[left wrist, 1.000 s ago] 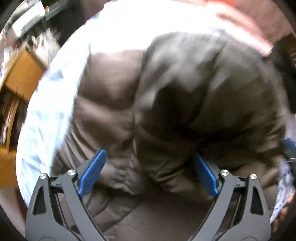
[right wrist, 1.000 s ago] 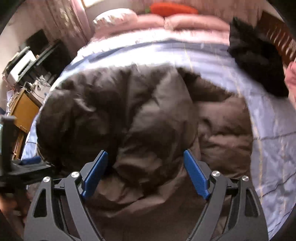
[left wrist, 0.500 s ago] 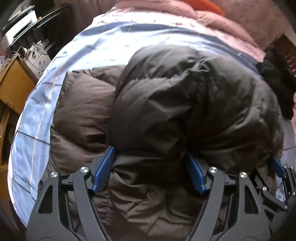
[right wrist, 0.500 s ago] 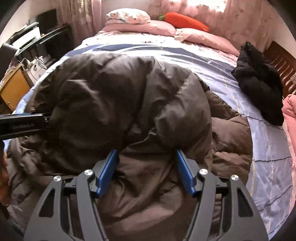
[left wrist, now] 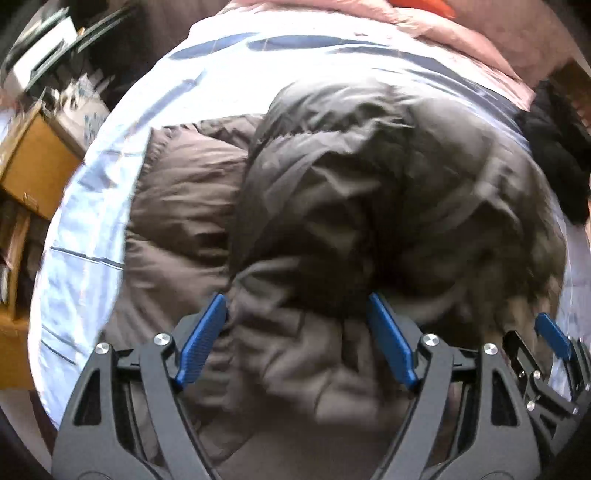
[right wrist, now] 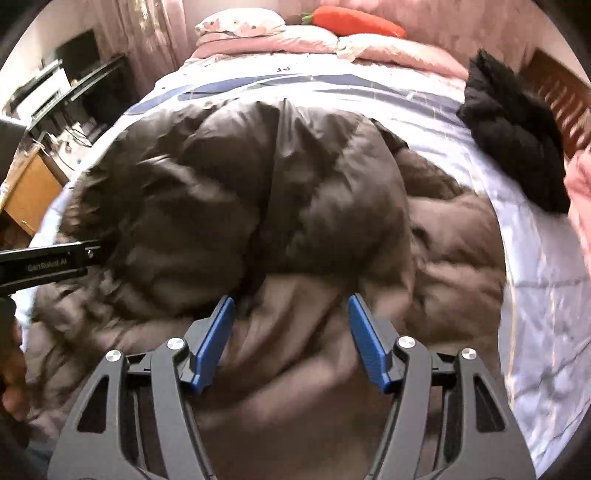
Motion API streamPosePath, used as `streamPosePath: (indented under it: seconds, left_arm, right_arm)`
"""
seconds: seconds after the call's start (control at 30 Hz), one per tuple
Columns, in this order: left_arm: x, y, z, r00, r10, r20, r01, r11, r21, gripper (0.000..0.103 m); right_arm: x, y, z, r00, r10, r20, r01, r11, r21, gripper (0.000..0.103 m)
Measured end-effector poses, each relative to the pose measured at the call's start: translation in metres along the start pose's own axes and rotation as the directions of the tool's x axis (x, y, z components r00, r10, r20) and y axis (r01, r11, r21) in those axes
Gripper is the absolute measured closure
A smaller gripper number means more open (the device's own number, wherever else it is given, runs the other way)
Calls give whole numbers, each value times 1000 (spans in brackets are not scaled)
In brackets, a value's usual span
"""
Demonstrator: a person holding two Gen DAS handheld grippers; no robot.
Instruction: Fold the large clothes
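A big brown puffer coat [left wrist: 332,206] lies bunched on a pale blue bed sheet [left wrist: 122,122], its upper part folded over the lower part. It also fills the right wrist view [right wrist: 258,206]. My left gripper [left wrist: 297,334] is open, its blue pads astride a thick fold of the near hem. My right gripper [right wrist: 291,332] is open too, its pads closer together around a fold of the same hem. The right gripper shows at the left view's lower right edge [left wrist: 546,347]. The left gripper's body shows at the right view's left edge [right wrist: 44,262].
A black garment [right wrist: 513,136] lies on the bed's right side. Pink pillows [right wrist: 391,51] and an orange carrot cushion [right wrist: 354,22] sit at the head. A wooden cabinet [left wrist: 33,166] and a desk with equipment [right wrist: 55,92] stand left of the bed.
Both grippers' jaws have narrowed around the coat's near hem. The coat's top part has been folded over toward me and now sits bunched higher.
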State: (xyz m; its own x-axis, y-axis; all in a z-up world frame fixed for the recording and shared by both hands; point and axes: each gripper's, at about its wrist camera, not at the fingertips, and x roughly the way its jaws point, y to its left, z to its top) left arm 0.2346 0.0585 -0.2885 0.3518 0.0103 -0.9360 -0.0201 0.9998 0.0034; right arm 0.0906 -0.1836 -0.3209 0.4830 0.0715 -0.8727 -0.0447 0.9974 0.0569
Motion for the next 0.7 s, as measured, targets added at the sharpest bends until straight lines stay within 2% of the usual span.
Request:
streamPosePath:
  seconds: [0.07,0.1,0.17,0.27,0.4,0.5,0.57,0.7]
  left_arm:
    - [-14,-3,-9,1000,14,17,-15,998,55,23]
    - [-22,-6,-15,1000,-5,19,3,998,70,23]
    - [-25,-9,-24,999,-33,11,31,995,90,23]
    - [-5,-21,-36,1000,16,-18,-13,990,142,23]
    - [27,-26,-35,997,65,-49,-57,988,143,21]
    - [54,-21,-35,992,65,-106,-54,993,109,15]
    - [60,-17,-34,991,60,-119,-50,995,84,11]
    - [65,-17,-34,991,70,-118,-59,994,97,10]
  right_arm:
    - [-6,4,-7,999,22,-33,-23,1000,-19,38]
    - [-5,6,-9,999,23,-40,-24,999,-29,38]
    - [4,10,-14,998,-15,-64,11,998,-69,38]
    - [21,7,-20,995,-19,-93,14,999,-52,38]
    - [32,9,-19,995,-12,-101,7,999,-46,36]
    - [42,13,-23,994,-31,-106,24,997,-70,31]
    - [51,13,-25,993,-37,-109,28,997,-78,28]
    - [63,15,-26,994,-48,-102,38,995,-89,25]
